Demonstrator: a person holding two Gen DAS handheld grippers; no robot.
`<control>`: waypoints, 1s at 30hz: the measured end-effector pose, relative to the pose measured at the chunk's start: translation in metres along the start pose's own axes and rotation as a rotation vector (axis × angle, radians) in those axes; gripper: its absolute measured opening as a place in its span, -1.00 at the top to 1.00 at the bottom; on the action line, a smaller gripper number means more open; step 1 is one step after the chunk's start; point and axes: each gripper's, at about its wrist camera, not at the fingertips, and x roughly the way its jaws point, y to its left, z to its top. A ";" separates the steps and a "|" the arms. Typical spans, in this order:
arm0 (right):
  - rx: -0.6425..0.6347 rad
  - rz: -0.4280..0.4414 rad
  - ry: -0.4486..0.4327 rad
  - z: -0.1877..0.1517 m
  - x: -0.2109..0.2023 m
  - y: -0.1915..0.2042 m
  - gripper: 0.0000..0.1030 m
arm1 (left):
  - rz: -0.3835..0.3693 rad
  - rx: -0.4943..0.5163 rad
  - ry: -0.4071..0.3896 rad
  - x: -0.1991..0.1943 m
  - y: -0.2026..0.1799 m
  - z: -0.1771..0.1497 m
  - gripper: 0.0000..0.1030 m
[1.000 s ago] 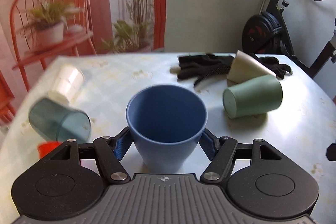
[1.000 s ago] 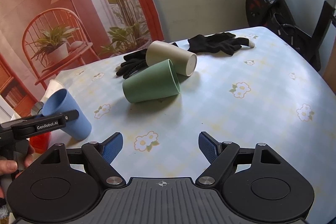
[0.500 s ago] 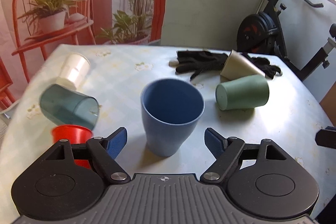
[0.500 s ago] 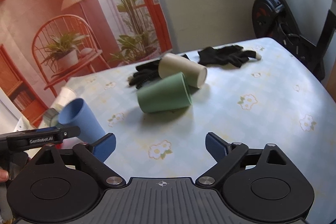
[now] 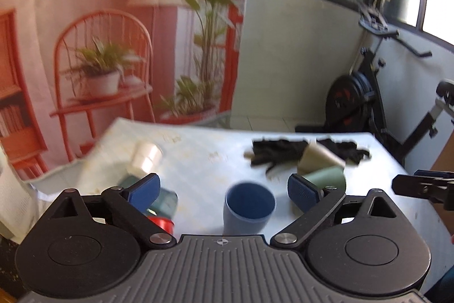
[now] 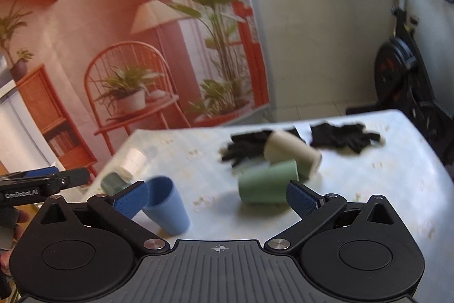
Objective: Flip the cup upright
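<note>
Table (image 5: 204,161): pale cloth with faded flower print; far edge runs before a terracotta mural backdrop (image 6: 85,19), right edge falls off towards a black exercise bike (image 5: 366,93).

Open room: a bare stretch of cloth lies between the blue plastic cup (image 5: 249,206) and the black gloves (image 5: 275,154); another lies at the right-hand side of the table (image 6: 397,189).

Blue plastic cup (image 6: 166,208): stands upright, mouth up, near the table's front, apart from all other items.

Green plastic cup (image 6: 266,185): on its side, touching a cream cup (image 6: 292,154), also on its side, just behind it.

Left cluster: teal tumbler (image 5: 167,196) tipped over, red cup (image 5: 161,223) before it, white cup (image 5: 146,156) behind.

Left gripper (image 5: 224,189): raised above the table's front, fingers spread wide, empty; the blue cup shows between them, untouched.

Right gripper (image 6: 215,198): raised likewise, fingers spread wide, holding nothing; green cup sits beyond its right pad.
</note>
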 end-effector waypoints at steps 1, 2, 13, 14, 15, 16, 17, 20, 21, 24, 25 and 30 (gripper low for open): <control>-0.009 0.003 -0.009 0.004 -0.003 0.004 -0.99 | 0.003 0.002 -0.015 -0.007 -0.001 0.004 -0.91; -0.017 0.005 -0.017 0.008 -0.006 0.009 -0.99 | 0.007 0.004 -0.031 -0.014 -0.003 0.008 -0.91; -0.084 -0.012 -0.092 0.026 -0.034 0.041 -0.99 | 0.035 0.018 -0.105 -0.059 -0.011 0.022 -0.96; -0.088 -0.012 -0.095 0.026 -0.034 0.043 -0.99 | 0.043 0.021 -0.109 -0.061 -0.011 0.021 -0.96; -0.090 -0.013 -0.097 0.025 -0.035 0.044 -0.99 | 0.051 0.027 -0.114 -0.062 -0.012 0.021 -0.96; -0.090 -0.014 -0.097 0.024 -0.035 0.044 -0.99 | 0.059 0.032 -0.118 -0.063 -0.013 0.020 -0.96; -0.090 -0.013 -0.096 0.023 -0.034 0.044 -0.99 | 0.067 0.036 -0.123 -0.064 -0.013 0.019 -0.96; -0.080 -0.013 -0.093 0.021 -0.034 0.042 -0.99 | 0.084 0.033 -0.136 -0.068 -0.013 0.018 -0.99; -0.077 -0.014 -0.091 0.020 -0.032 0.042 -0.99 | 0.086 0.032 -0.138 -0.070 -0.011 0.017 -0.99; -0.072 -0.014 -0.089 0.019 -0.032 0.040 -0.99 | 0.092 0.030 -0.133 -0.071 -0.010 0.018 -0.99; -0.071 -0.015 -0.088 0.019 -0.032 0.040 -0.99 | 0.091 0.030 -0.132 -0.070 -0.009 0.018 -0.99; -0.073 -0.015 -0.086 0.019 -0.032 0.041 -0.99 | 0.086 0.030 -0.126 -0.072 -0.009 0.017 -0.99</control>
